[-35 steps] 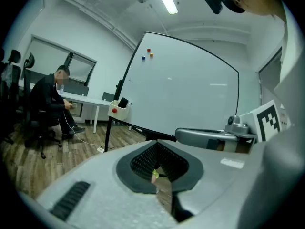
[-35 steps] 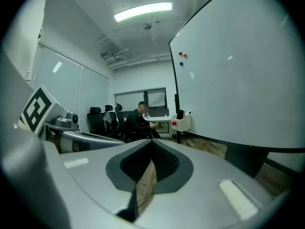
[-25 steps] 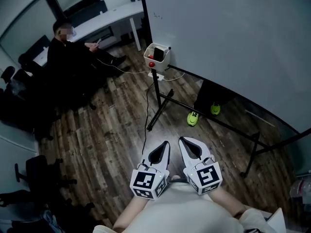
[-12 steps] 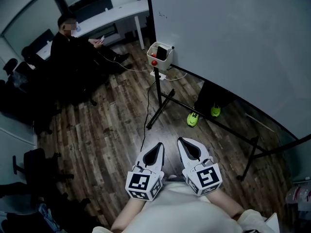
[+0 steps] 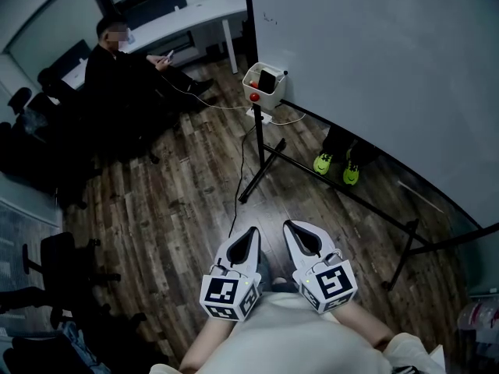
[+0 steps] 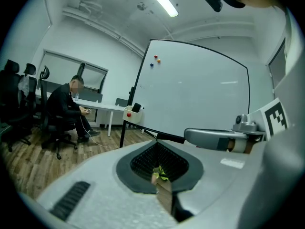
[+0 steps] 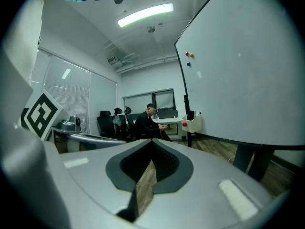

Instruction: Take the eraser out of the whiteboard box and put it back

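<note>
- Head view: your left tongs (image 5: 252, 234) and right tongs (image 5: 290, 227) hang side by side over the wooden floor (image 5: 171, 209), both closed on nothing. The eraser (image 5: 267, 80) sits in the whiteboard box (image 5: 256, 89), well apart from you. A stand leg (image 5: 261, 171) and a cable (image 5: 233, 218) lie between.
- Left gripper view: jaws together, empty. The box hangs at the whiteboard (image 6: 195, 94) corner, with a seated person (image 6: 66, 109) left of it.
- Right gripper view: jaws together, nothing held. The box shows small ahead, the person beyond it.
</note>
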Demonstrator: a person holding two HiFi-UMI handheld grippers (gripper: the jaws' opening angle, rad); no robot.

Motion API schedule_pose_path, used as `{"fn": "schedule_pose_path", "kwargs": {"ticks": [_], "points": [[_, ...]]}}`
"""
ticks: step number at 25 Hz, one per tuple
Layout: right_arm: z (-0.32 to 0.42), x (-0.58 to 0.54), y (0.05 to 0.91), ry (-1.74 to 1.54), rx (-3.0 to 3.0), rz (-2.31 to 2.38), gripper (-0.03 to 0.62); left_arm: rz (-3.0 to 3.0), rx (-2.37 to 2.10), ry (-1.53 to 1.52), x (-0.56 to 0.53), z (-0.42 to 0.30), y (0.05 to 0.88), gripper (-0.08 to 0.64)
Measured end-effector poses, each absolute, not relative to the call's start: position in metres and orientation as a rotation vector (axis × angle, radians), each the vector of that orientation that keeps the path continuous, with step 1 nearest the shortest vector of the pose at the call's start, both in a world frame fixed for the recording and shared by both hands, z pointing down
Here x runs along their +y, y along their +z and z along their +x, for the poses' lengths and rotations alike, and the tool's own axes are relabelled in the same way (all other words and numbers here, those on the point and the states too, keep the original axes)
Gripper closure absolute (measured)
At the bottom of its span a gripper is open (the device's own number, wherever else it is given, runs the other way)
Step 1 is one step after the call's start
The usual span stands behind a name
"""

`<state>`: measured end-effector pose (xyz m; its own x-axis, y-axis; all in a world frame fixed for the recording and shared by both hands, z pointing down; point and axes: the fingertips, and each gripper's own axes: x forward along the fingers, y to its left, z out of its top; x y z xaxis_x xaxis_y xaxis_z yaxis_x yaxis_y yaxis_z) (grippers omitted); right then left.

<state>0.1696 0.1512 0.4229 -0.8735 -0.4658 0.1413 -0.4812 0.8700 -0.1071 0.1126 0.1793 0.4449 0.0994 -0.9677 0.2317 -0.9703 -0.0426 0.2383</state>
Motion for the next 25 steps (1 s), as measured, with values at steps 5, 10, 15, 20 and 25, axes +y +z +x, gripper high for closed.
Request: {"fn": "schedule_pose_path", "kwargs": {"ticks": [5,10,15,20,25], "points": [[0.163,0.135,0.421,0.195,-2.927,0.767,0.586,2.063,-1.914,0.010,0.163,0.101,0.441,0.555],[0.154,0.117,0.421,0.194,-2.917,0.782,0.586,2.074,-1.907,0.007,0.144,0.090,0.440,0.555],[0.143,0.097,0.418,0.185,-2.911,0.797,0.586,2.083,-1.895,0.000,0.123,0.078,0.438,0.555],[0.130,0.075,0.415,0.182,-2.907,0.813,0.586,2.091,-1.888,-0.007,0.102,0.063,0.434,0.555],[0.115,0.053,0.414,0.187,-2.906,0.821,0.586,2.087,-1.883,-0.009,0.081,0.049,0.433,0.555]]}}
